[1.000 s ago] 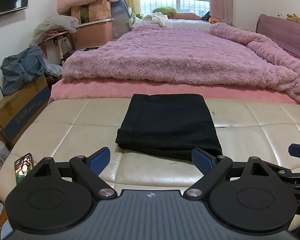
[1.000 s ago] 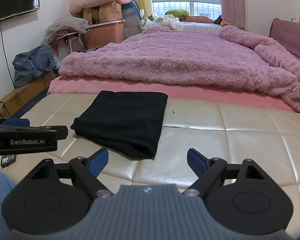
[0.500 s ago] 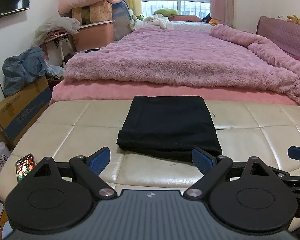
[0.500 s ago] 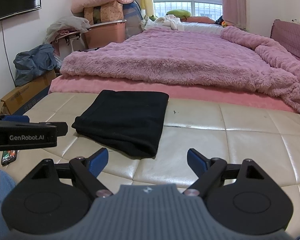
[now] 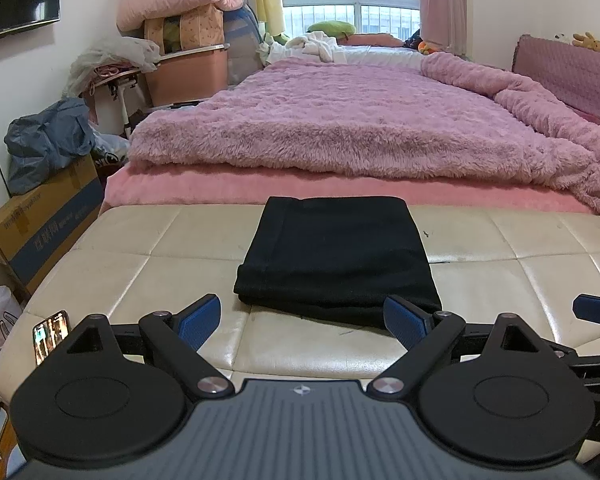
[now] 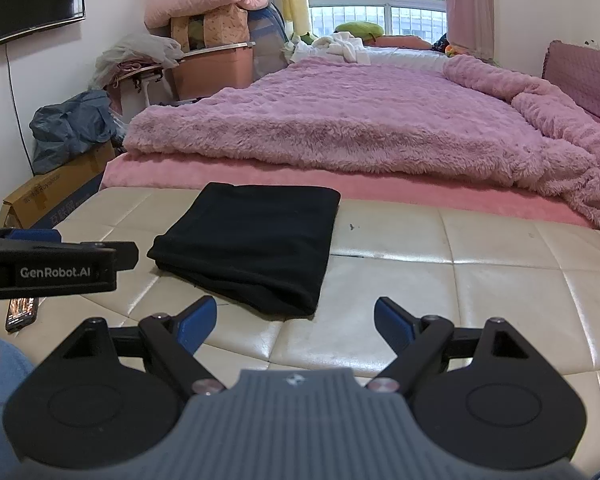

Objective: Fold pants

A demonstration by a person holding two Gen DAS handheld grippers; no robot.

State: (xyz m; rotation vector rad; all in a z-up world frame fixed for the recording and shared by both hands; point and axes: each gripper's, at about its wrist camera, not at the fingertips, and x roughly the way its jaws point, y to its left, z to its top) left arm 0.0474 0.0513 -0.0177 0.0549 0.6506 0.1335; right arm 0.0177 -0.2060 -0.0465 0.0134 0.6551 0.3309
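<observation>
The black pants [image 5: 336, 256] lie folded into a flat rectangle on the cream leather bench [image 5: 140, 264]; they also show in the right wrist view [image 6: 252, 244]. My left gripper [image 5: 302, 320] is open and empty, held just short of the pants' near edge. My right gripper [image 6: 296, 322] is open and empty, near the pants' near right corner. The left gripper's side shows at the left of the right wrist view [image 6: 56, 266].
A phone [image 5: 51, 336] lies on the bench's near left corner. A bed with a fluffy pink blanket [image 5: 340, 120] stands behind the bench. A cardboard box [image 5: 40, 220] and bags sit on the floor at the left.
Both grippers have drifted slightly back and up from the pants. Both stay open; the pants have not moved.
</observation>
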